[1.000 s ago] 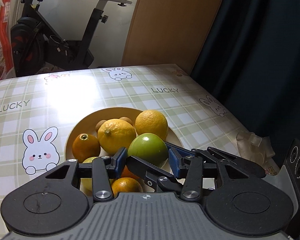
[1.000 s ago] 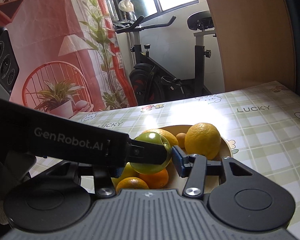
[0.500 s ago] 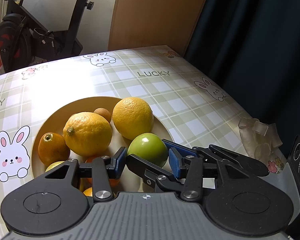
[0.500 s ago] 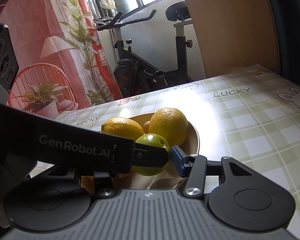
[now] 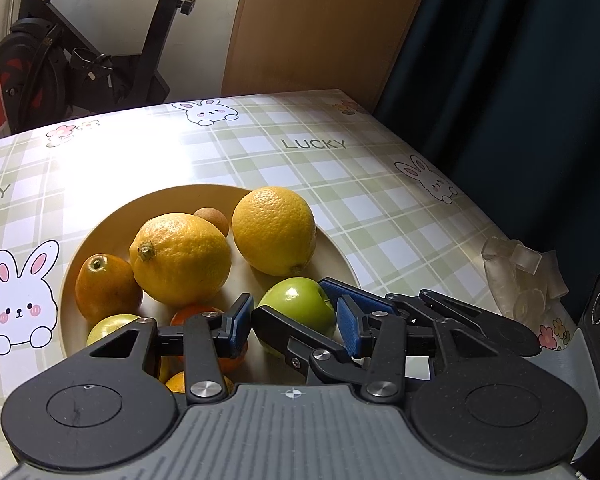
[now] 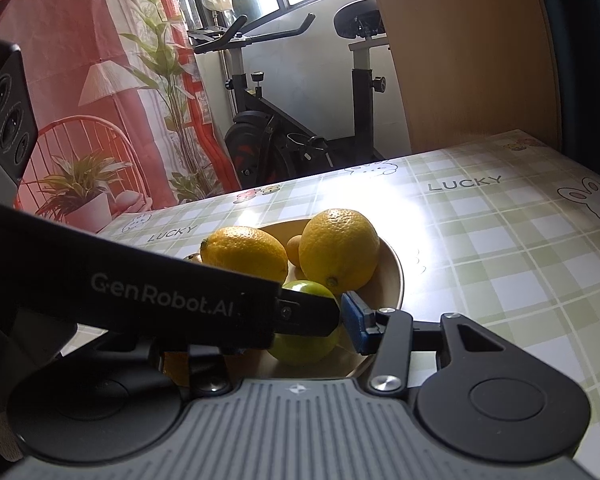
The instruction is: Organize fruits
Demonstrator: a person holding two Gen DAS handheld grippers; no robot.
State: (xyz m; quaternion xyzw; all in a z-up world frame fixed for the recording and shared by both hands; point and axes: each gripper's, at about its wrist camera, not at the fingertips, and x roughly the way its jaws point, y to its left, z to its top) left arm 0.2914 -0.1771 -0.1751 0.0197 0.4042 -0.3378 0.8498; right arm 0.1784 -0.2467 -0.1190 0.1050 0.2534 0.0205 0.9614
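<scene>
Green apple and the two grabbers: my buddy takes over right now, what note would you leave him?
Left gripper: jaws straddle the green apple; I cannot tell if it grips.
Right gripper: comes in crosswise from the right and seems shut on the same apple.
Apple: low at the near side of the plate; resting or lifted, unclear.
Also in the plate: two lemons, an orange fruit, a small brown fruit.
Done: the fruits are gathered in the plate.
Left: probably settle the apple, release it, draw both grippers clear.
</scene>
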